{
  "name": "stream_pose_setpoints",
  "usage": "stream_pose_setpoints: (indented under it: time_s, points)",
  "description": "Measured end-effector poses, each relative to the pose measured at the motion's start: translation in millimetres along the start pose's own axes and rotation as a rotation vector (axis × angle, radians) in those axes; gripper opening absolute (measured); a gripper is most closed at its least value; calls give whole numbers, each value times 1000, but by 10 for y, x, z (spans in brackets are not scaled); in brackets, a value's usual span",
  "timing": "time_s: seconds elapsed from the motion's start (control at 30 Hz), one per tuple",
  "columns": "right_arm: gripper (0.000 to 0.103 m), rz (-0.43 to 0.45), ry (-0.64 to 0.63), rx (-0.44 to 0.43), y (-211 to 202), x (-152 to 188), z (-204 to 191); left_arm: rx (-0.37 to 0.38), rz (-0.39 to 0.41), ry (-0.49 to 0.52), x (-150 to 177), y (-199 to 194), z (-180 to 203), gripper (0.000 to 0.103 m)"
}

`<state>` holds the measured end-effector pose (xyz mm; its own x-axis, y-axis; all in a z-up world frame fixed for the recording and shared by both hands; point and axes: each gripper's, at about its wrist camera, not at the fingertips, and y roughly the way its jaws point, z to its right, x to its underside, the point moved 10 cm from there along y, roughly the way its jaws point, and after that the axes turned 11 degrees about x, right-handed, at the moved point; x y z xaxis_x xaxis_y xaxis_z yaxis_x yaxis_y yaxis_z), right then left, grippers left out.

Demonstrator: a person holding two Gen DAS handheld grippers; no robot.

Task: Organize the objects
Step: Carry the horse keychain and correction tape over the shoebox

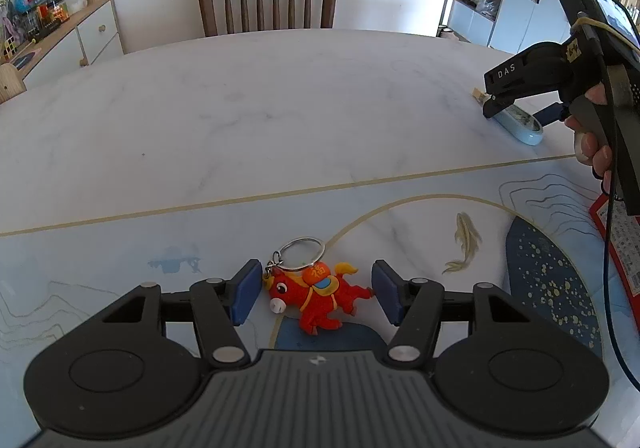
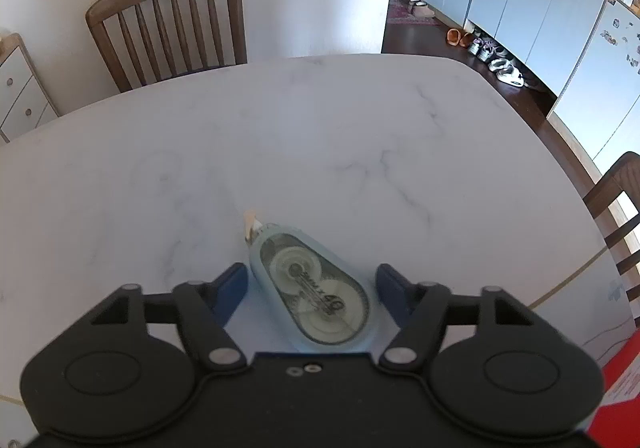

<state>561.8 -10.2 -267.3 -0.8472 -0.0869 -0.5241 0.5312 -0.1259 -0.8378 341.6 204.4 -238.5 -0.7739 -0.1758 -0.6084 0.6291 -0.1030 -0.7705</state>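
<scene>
Bracketing both targets: left gripper [image 1: 316, 294] half-open around horse keychain [image 1: 316, 294] on the mat, pads near-touching; right gripper [image 2: 312, 294] half-open astride tape dispenser [image 2: 312, 288] on the table [image 2: 320, 128]. Nothing lifted or sorted yet.

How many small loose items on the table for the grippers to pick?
2. A red horse keychain lies between the left gripper pads on the patterned mat; a blue correction tape dispenser lies between the right gripper pads on bare marble. Others may be out of view.
</scene>
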Motion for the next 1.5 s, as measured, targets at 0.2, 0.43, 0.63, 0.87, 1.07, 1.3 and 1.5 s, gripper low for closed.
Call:
stream_pose_setpoints:
  time_s: [0.2,0.43,0.63,0.87,1.07,1.3,1.5]
  points:
    - [64,5,-15,-24,-116,141,-47,11,-2,-9,2,-6,2,60]
    - [64,-18,-34,-117,-445,466,-175,30,-18,-32,54,-53,35,59]
    - [64,-41,-65,-188,-809,815,-204,33,-37,-17,138,-123,123,59]
    - [64,-46,-92,-233,-1195,1138,-146,43,-38,0,207,-287,274,59]
    - [64,-34,-89,-254,-1506,1297,32,56,-29,19,204,-487,444,59]
    - [64,-4,-87,-267,-1826,1426,252,73,-7,35,140,-739,654,59]
    - [64,1,-76,-296,-2078,1515,450,80,5,40,105,-953,857,59]
